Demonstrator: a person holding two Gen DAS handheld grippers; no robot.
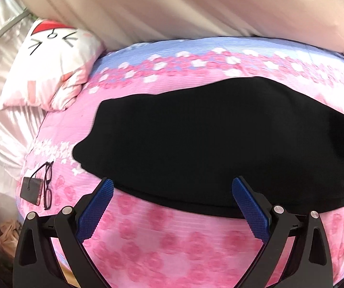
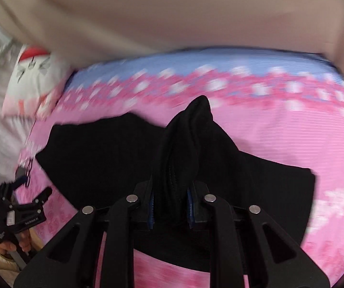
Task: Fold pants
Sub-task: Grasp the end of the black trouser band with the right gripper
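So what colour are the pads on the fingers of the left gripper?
Blue, with a fine textured grid; the pads show best in the left wrist view.

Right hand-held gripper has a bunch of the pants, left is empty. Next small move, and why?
Probably carry the right hand-held gripper, shut on a raised bunch of the black pants, across the spread part to lay the fold; the left hand-held gripper hangs open at their near edge, gripping nothing.

One pants (image 1: 208,139), one pillow (image 1: 51,67), one glasses (image 1: 47,184).
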